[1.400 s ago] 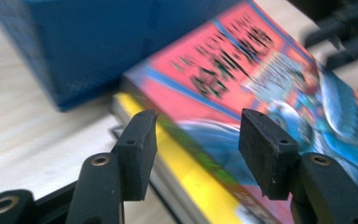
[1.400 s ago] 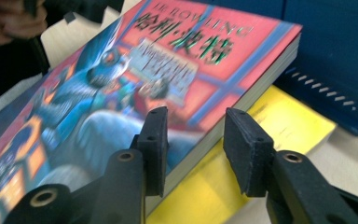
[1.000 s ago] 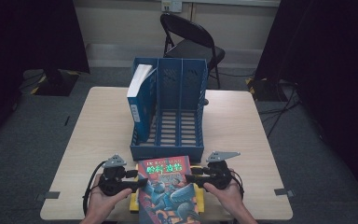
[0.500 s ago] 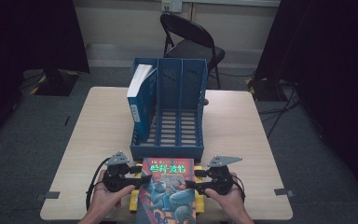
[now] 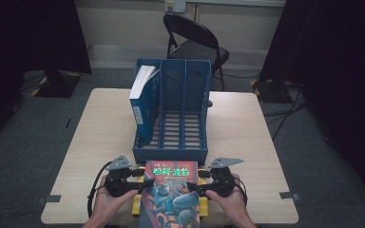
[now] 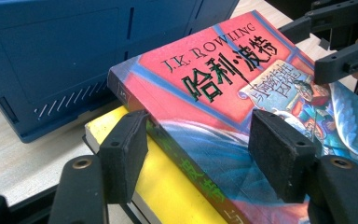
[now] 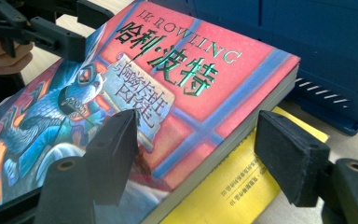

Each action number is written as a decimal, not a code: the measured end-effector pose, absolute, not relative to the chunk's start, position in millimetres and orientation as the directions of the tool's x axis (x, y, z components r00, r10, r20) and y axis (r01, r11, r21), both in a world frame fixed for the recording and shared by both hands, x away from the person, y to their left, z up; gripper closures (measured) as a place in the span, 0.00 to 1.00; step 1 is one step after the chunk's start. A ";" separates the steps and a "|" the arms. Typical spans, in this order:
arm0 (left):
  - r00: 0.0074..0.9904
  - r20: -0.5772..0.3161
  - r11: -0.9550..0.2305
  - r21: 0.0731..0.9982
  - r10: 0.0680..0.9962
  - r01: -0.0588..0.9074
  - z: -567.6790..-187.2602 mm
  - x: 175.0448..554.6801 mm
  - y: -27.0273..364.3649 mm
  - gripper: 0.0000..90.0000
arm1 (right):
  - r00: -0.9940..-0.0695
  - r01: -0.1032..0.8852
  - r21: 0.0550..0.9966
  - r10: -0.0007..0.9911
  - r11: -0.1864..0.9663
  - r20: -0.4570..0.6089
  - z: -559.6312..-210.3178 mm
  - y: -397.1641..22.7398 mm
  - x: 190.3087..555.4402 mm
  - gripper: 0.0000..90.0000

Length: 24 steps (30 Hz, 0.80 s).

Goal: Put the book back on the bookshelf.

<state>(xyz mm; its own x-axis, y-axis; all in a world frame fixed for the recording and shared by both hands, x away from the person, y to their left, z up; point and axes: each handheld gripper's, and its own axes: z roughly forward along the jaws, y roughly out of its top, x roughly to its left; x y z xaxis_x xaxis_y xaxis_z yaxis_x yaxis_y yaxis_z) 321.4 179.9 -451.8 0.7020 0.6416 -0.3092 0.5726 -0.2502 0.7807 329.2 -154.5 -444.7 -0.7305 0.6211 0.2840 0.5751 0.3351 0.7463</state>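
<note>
High view. A blue three-slot file rack [image 5: 173,111] stands at frame centre on the table [image 5: 247,128]; its left slot holds one blue book [image 5: 142,102] leaning upright, while the middle and right slots are empty. At bottom centre a red-covered novel [image 5: 171,194] lies on a yellow book [image 5: 135,205], just in front of the rack. The left gripper [image 5: 142,183] and right gripper [image 5: 192,186] flank the novel's two long edges.

Left gripper view. The jaws stand apart and straddle the novel's [image 6: 223,102] spine edge, one pad over the cover, the other beside the yellow book [image 6: 168,182]; neither pad appears to press.

Right gripper view. The jaws have just been opening and stand wide about the novel's [image 7: 168,88] page edge, with the yellow book [image 7: 233,186] beneath; no clamp is seen.

The step in hand is judged to be seizing the novel for filing. The next move calls for closing both grippers on its edges, lifting it, turning it upright and lowering it into an empty slot.
</note>
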 end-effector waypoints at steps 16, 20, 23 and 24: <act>0.702 -0.304 -0.229 0.799 0.644 0.556 -455.0 317.5 179.5 0.40 | -0.674 0.633 0.742 0.631 0.223 0.385 -442.2 -154.6 328.8 0.35; 0.706 -0.303 -0.225 0.804 0.640 0.550 -456.0 317.0 180.1 0.40 | -0.683 0.621 0.754 0.620 0.214 0.386 -439.4 -156.7 328.3 0.38; 0.710 -0.299 -0.230 0.806 0.638 0.546 -456.2 317.0 180.4 0.39 | -0.690 0.628 0.753 0.587 0.195 0.423 -439.0 -161.2 328.7 0.44; 0.709 -0.300 -0.228 0.806 0.638 0.546 -456.3 317.0 180.3 0.39 | -0.694 0.632 0.751 0.573 0.192 0.437 -438.1 -162.6 327.7 0.48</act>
<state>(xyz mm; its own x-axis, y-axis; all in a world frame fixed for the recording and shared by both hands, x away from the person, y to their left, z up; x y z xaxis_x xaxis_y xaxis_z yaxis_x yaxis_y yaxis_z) 317.0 180.3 -456.3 0.7094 0.6376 -0.3004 0.5461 -0.2278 0.8061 327.7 -162.6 -438.1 -0.6936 0.5726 0.4372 0.6317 0.1918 0.7511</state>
